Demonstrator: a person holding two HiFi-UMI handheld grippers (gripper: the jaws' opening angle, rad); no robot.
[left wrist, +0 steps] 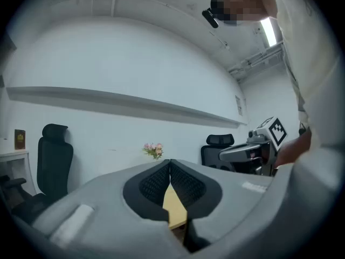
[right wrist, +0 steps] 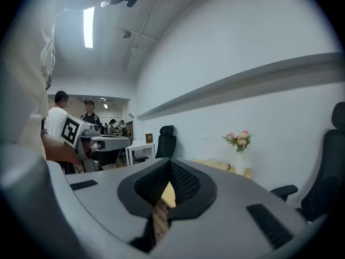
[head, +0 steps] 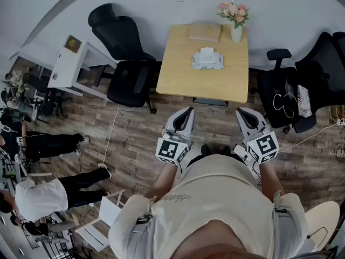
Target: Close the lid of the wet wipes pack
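Note:
The wet wipes pack (head: 207, 59) lies near the middle of the light wooden table (head: 183, 80), far ahead of me; a white flap shows on its top, and I cannot tell from here how far it stands up. Both grippers hang over the wooden floor, well short of the table's near edge. My left gripper (head: 187, 113) is shut with nothing in it, its black pads (left wrist: 157, 183) meeting tip to tip. Level with it on the other side, my right gripper (head: 243, 113) is shut and empty too, its pads (right wrist: 184, 183) pressed together. The pack is hidden in both gripper views.
A vase of pink flowers (head: 236, 16) and a flat brown box (head: 205, 32) stand at the table's far edge. Black office chairs flank the table at left (head: 126, 74) and right (head: 294, 90). A white side table (head: 67, 63) and several people (head: 43, 193) are at left.

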